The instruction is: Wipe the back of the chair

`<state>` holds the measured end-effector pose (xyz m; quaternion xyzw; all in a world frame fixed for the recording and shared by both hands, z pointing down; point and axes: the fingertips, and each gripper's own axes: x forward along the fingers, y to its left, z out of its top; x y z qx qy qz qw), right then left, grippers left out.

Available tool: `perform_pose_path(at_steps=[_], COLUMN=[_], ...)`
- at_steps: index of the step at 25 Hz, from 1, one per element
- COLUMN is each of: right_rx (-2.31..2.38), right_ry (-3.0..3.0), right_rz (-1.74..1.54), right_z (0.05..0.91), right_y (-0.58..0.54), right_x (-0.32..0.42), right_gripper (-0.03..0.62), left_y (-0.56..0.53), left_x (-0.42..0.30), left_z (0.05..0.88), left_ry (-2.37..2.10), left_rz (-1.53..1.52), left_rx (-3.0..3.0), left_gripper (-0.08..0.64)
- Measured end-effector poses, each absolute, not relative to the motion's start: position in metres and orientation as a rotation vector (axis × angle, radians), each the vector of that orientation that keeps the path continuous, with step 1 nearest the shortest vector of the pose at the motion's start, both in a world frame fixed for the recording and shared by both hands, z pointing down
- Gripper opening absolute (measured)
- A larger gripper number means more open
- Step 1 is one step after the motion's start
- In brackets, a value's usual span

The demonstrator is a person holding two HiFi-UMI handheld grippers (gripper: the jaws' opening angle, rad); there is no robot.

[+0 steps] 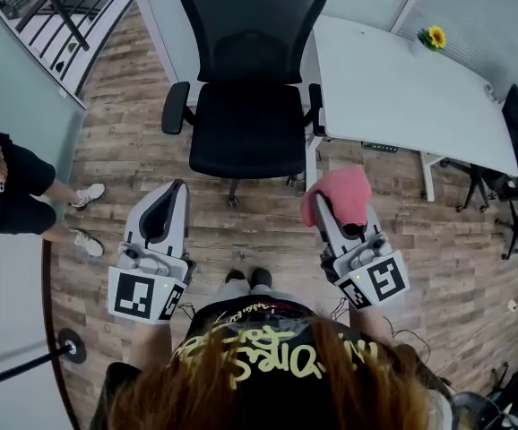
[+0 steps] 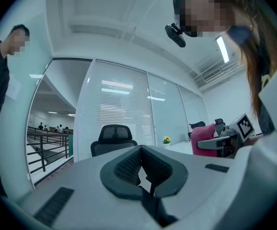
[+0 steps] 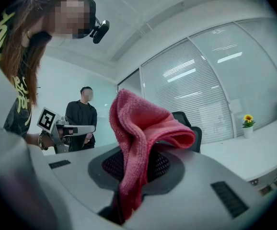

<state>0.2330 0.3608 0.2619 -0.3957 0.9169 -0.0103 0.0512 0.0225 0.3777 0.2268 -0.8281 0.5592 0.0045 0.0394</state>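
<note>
reddish hair [image 1: 268, 379] at bottom edge. right hand-held gripper [image 1: 323, 206] pinching pink cloth [image 1: 343, 191]; left hand-held gripper [image 1: 178, 189] pressed together, empty. black chair [image 1: 248, 79] ahead, untouched, beside white worktop [image 1: 402, 88].

Cloth [image 3: 137, 128]: pink, nubby pile, soft, matt.
Right gripper [image 3: 136, 164], left gripper [image 2: 139, 152]: smooth matt pale-grey plastic shells. Pads [image 2: 126, 166]: black, rubbery-looking, fine dimpled grid.
Chair [image 1: 250, 79]: black. The back looks like taut mesh, the seat like matt padded fabric. Armrests smooth, slight sheen.
Floor [image 1: 438, 258]: wood-look planks, grey-brown, streaky grain, low sheen.
Desk [image 1: 402, 88]: white, smooth, matt.
Wall panels [image 2: 119, 109]: glass, with slatted blinds.
</note>
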Motion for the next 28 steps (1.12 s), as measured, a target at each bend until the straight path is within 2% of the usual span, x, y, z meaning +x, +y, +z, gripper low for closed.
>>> perform_pose_path(at_steps=[14,28], right_rx=[-1.217,-1.210], right_ry=[2.797,2.814], right_rz=[-0.057,-0.040], right_z=[0.273,0.282], right_y=[0.336,0.278], right_x=[0.251,0.231], right_gripper=[0.064,0.064], left_y=[0.352,0.299], left_x=[0.032,0.011], left_z=[0.225,0.244], left_ry=[1.717,1.745], left_rz=[0.010,0.036], left_rx=[-2.512,-2.525], left_gripper=[-0.008,-0.008])
